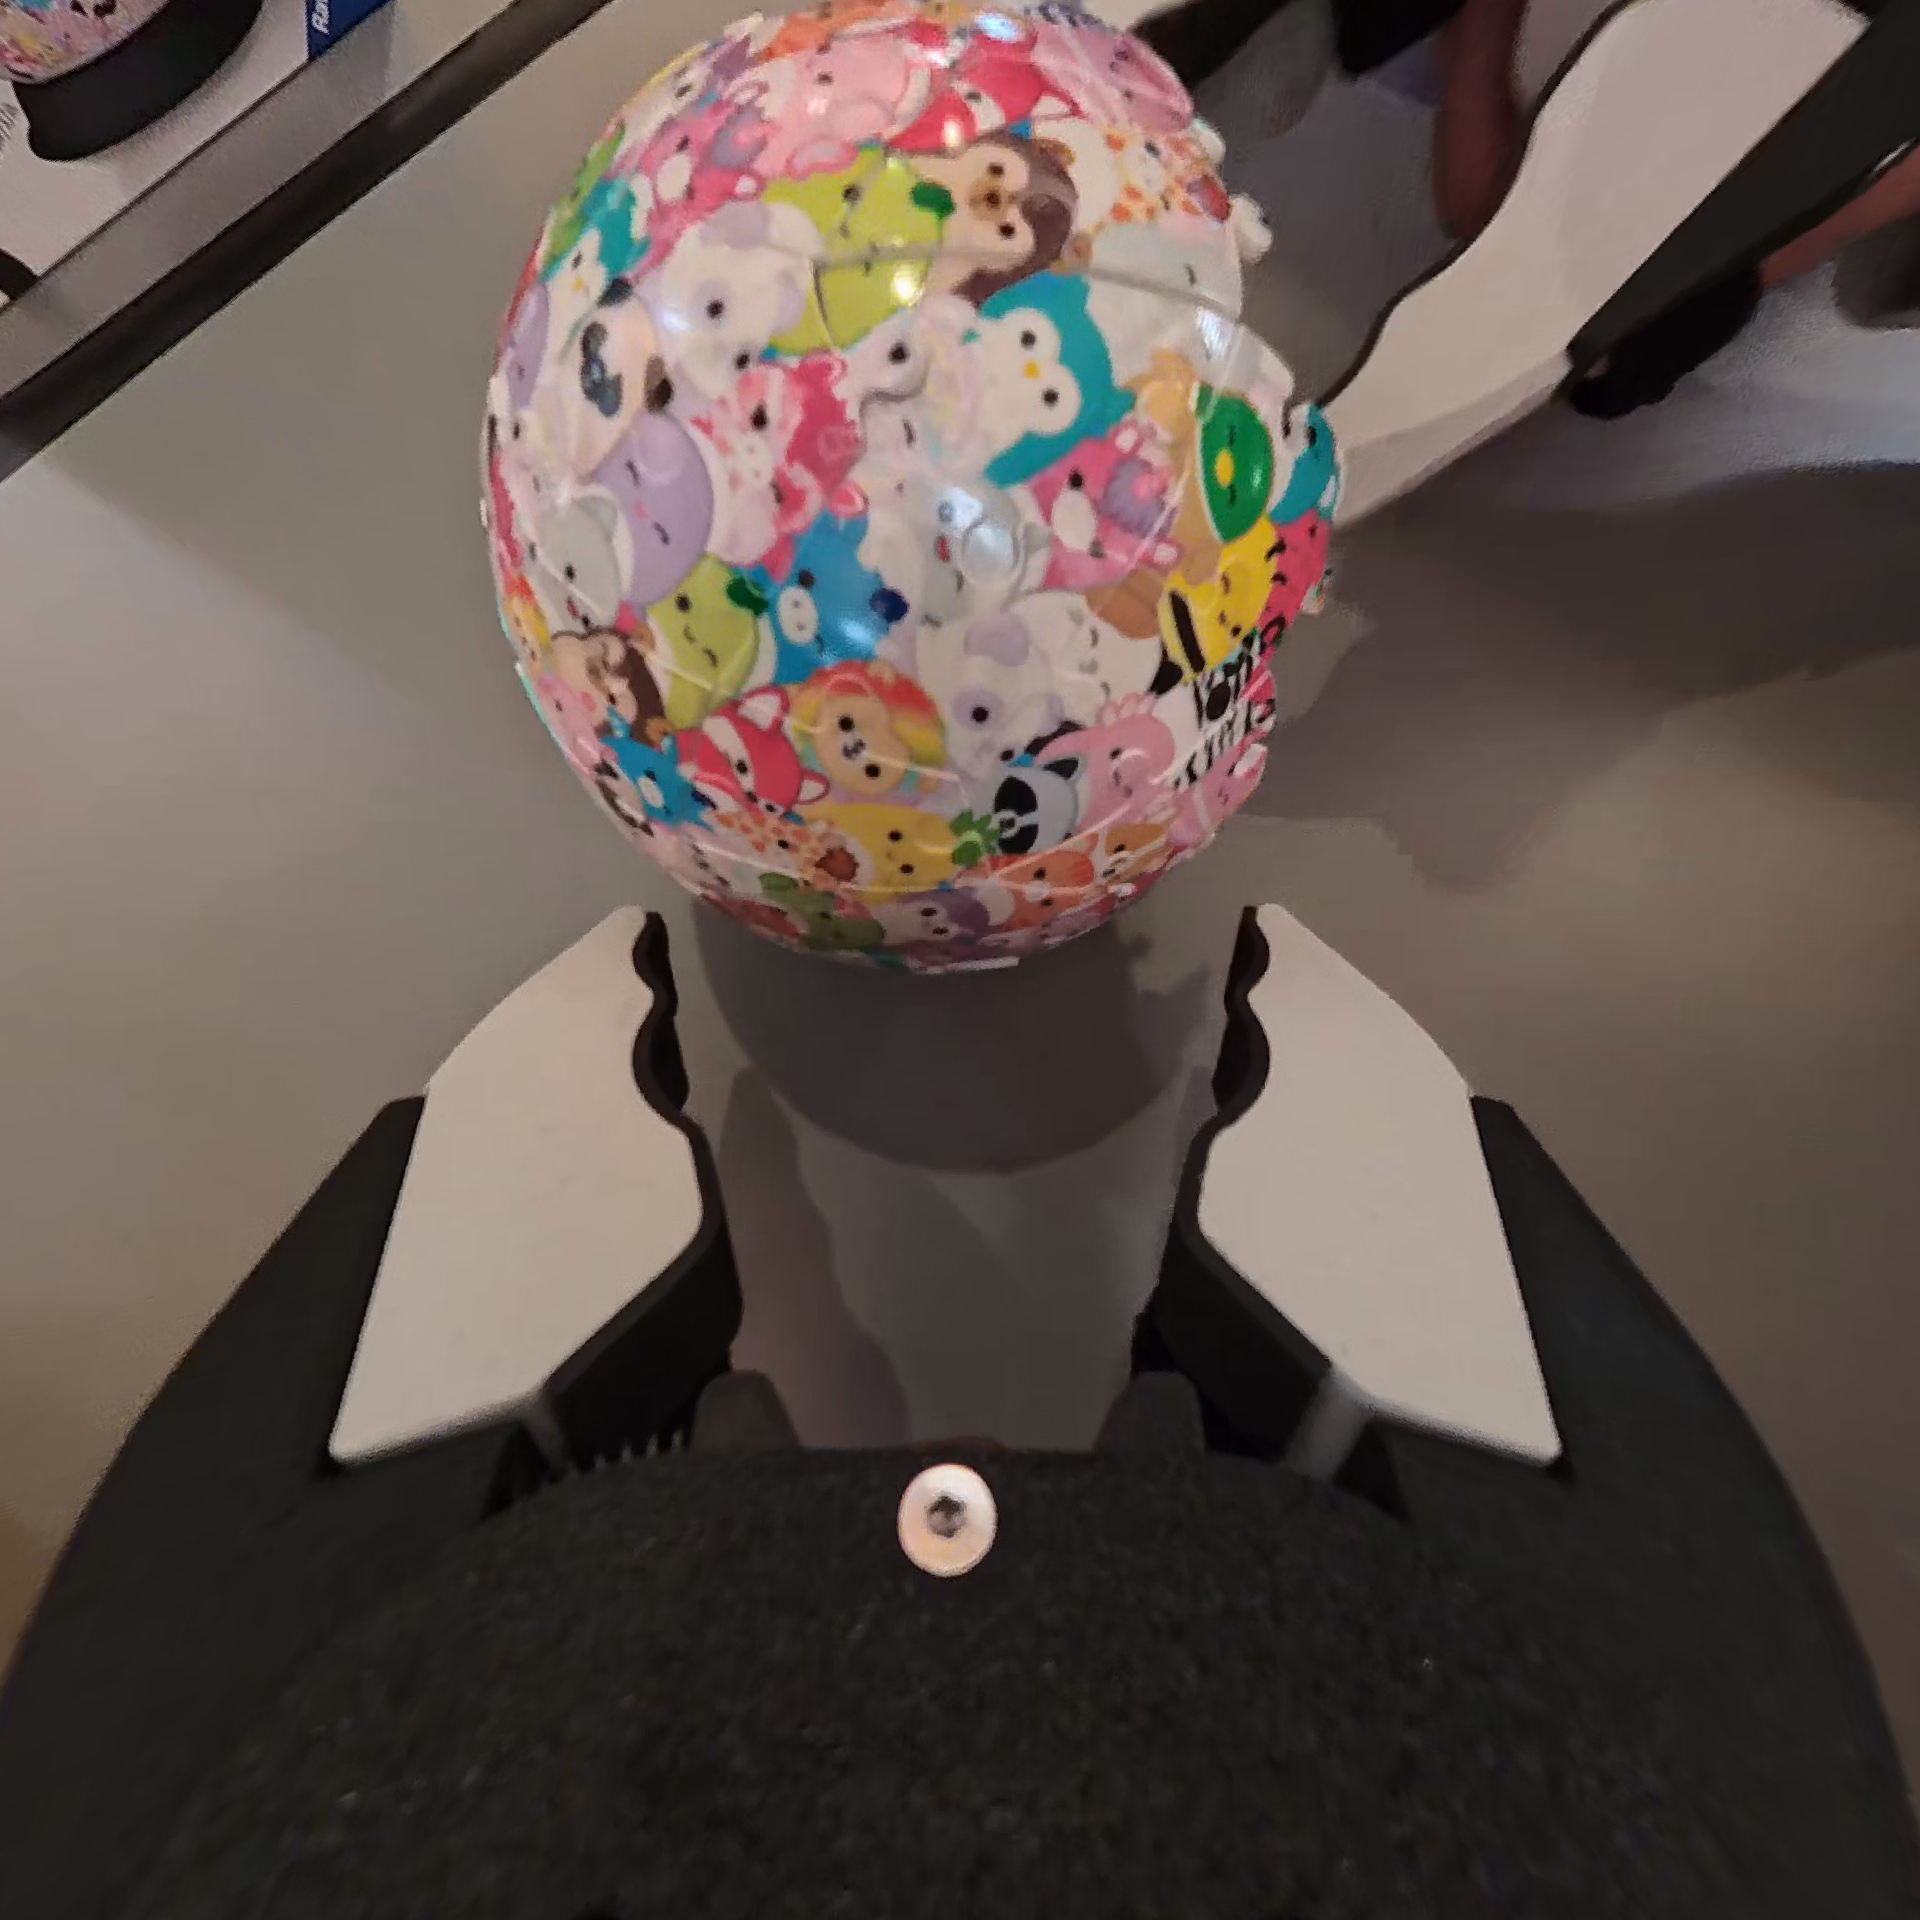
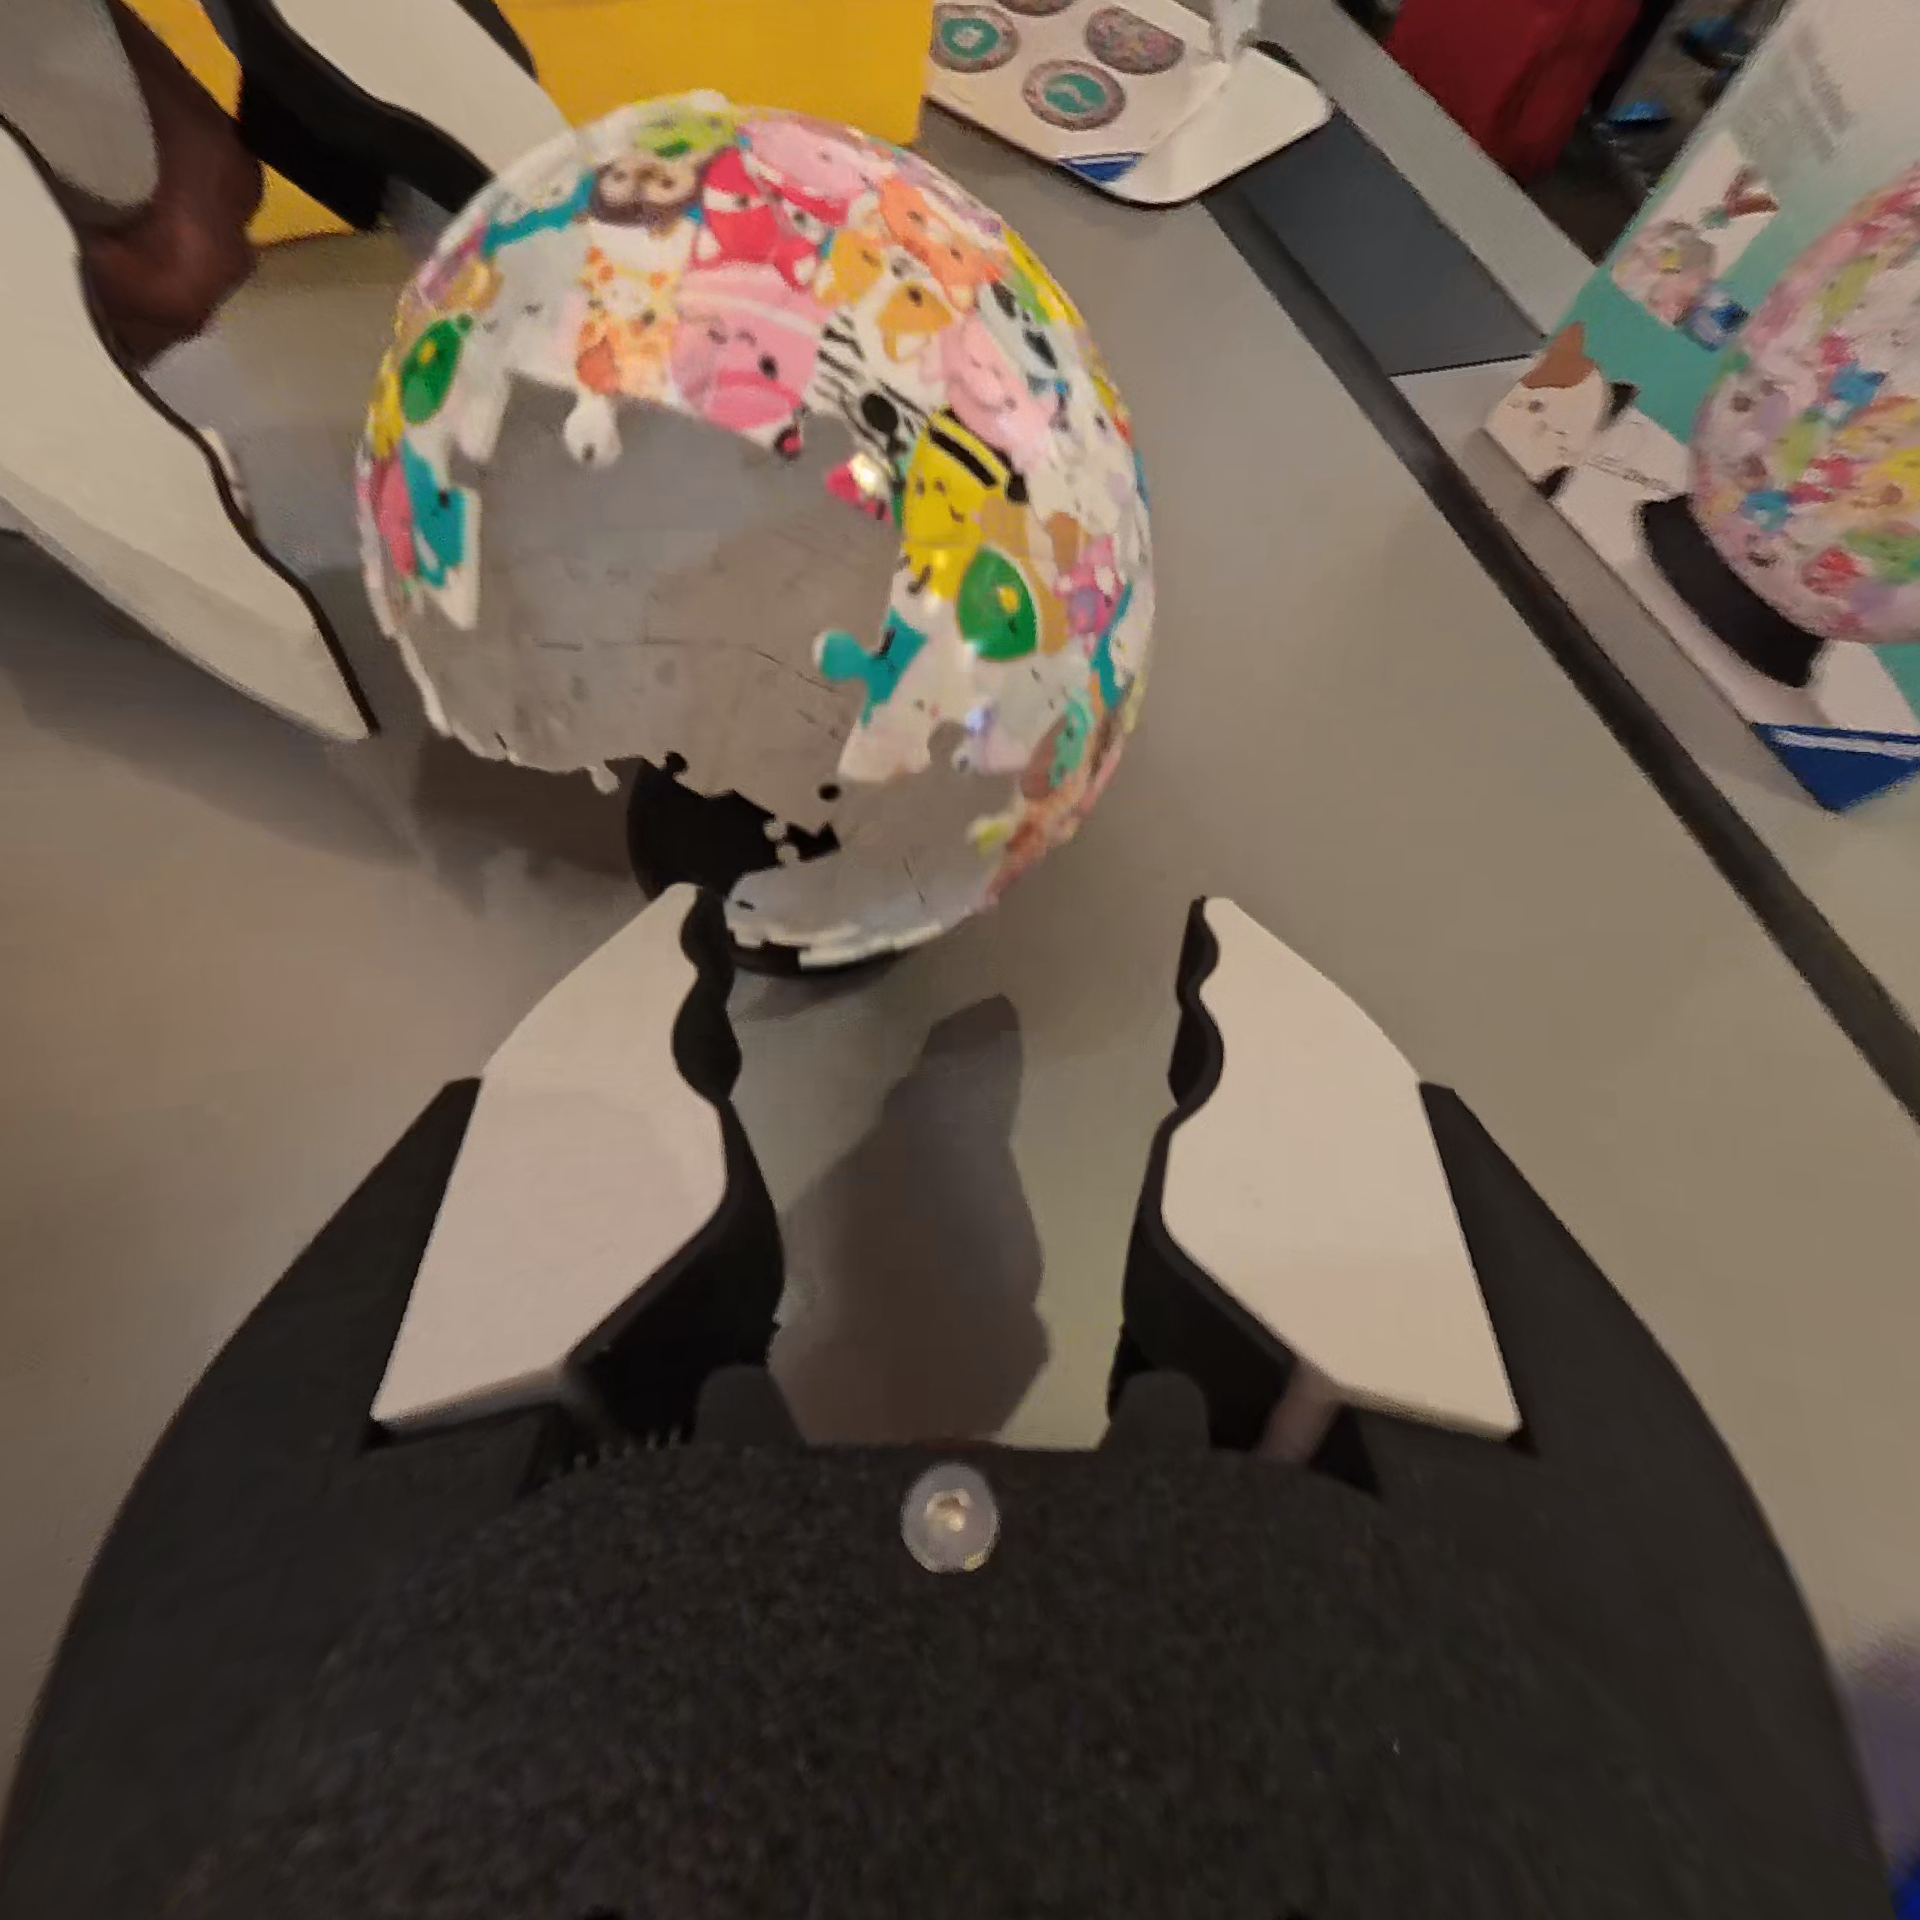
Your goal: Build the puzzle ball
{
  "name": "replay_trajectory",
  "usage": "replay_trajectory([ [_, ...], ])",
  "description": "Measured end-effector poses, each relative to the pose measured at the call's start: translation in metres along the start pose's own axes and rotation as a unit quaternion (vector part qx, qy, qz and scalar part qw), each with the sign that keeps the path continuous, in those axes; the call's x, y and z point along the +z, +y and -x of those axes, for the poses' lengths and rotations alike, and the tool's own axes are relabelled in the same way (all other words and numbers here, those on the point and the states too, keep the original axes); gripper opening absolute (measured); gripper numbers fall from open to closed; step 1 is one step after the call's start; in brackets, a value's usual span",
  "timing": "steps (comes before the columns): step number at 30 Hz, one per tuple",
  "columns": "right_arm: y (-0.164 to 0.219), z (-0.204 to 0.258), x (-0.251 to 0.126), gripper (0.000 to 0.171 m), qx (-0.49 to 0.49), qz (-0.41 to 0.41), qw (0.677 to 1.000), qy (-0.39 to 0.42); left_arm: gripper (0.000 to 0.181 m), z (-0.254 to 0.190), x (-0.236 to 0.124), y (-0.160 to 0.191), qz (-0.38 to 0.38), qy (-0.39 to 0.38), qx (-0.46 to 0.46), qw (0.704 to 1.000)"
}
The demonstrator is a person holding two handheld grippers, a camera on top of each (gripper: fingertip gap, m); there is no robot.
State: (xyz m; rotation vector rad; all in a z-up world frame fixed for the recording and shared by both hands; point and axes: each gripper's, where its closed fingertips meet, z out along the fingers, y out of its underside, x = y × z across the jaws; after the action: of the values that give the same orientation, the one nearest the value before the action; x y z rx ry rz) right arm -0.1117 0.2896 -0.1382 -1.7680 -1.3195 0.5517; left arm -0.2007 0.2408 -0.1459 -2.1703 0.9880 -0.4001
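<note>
Left claw [image 1: 951,997] spread wide, gripping nothing, fingers either side of the shadow just short of the puzzle ball [image 1: 904,499]. Right claw [image 2: 940,987] likewise spread wide and empty, its left fingertip [image 2: 698,935] close in front of the ball's lower edge, not clearly touching.

Puzzle ball standing on the grey desk [image 1: 260,727], between the two claws. In the left wrist view, right claw's white fingers [image 1: 1538,270] close beside the ball's upper right side, contact hard to judge. In the right wrist view, left claw's white finger [image 2: 166,540] near the ball's left side (a hand behind it, blurred).

Around: puzzle box [image 2: 1756,436] with a ball picture at the right, past a dark desk edge; yellow box [image 2: 727,52] behind the ball; white card with round stickers [image 2: 1101,94] farther back.

From the left wrist view, ball surface looking whole, covered in bright cartoon animals. Only from the right wrist view: a large gap in the shell, grey inner face [image 2: 665,592] of the pieces exposed, jagged edges, and a black stand [image 2: 696,831] under the ball.
</note>
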Motion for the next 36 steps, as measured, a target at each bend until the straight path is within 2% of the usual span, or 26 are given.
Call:
replay_trajectory([
  [2,-0.002,0.002,-0.023,0.07,-0.023,-0.014,0.998,0.053,0.1,-0.001,-0.005,0.004,0.0,-0.001,-0.003,1.0],
  [4,-0.007,0.028,-0.032,0.061,-0.068,-0.039,0.995,0.061,0.1,-0.002,-0.013,0.007,-0.001,0.0,-0.008,1.0],
  [7,-0.002,0.066,-0.016,0.057,-0.131,-0.009,0.988,0.076,0.098,-0.005,-0.027,0.008,-0.015,0.003,-0.014,1.0],
  [11,-0.002,0.077,0.011,0.05,-0.143,0.022,0.986,0.08,0.095,-0.011,-0.046,0.003,-0.034,0.014,-0.023,0.999],
  [18,-0.001,0.074,0.027,0.053,-0.162,0.048,0.983,0.068,0.091,-0.011,-0.066,-0.009,-0.059,0.021,-0.038,0.997],
  [21,0.006,0.073,0.029,0.054,-0.16,0.056,0.984,0.058,0.089,-0.014,-0.066,-0.014,-0.069,0.03,-0.037,0.996],
  [24,0.006,0.07,0.033,0.063,-0.19,0.066,0.978,0.047,0.09,-0.019,-0.064,-0.015,-0.071,0.043,-0.033,0.996],
  [26,0.006,0.067,0.031,0.062,-0.185,0.082,0.978,0.048,0.09,-0.023,-0.062,-0.015,-0.071,0.053,-0.028,0.996],
  [30,0.006,0.081,0.006,0.079,-0.078,0.038,0.996,0.006,0.089,-0.03,-0.065,-0.013,-0.072,0.059,-0.02,0.995],
  [32,0.0,0.097,-0.015,0.079,0.038,-0.042,0.998,-0.043,0.086,-0.033,-0.068,-0.014,-0.081,0.063,-0.026,0.994],
  [33,-0.011,0.107,-0.029,0.082,0.118,-0.109,0.983,-0.087,0.085,-0.035,-0.069,-0.014,-0.085,0.067,-0.031,0.994],
  [34,-0.022,0.113,-0.045,0.084,0.198,-0.179,0.954,-0.135,0.085,-0.037,-0.071,-0.015,-0.088,0.072,-0.036,0.993],
  [35,-0.03,0.117,-0.062,0.079,0.262,-0.238,0.917,-0.182,0.085,-0.039,-0.072,-0.015,-0.09,0.075,-0.038,0.992],
  [36,-0.032,0.115,-0.074,0.056,0.309,-0.282,0.884,-0.206,0.085,-0.04,-0.073,-0.015,-0.091,0.077,-0.038,0.992],
])
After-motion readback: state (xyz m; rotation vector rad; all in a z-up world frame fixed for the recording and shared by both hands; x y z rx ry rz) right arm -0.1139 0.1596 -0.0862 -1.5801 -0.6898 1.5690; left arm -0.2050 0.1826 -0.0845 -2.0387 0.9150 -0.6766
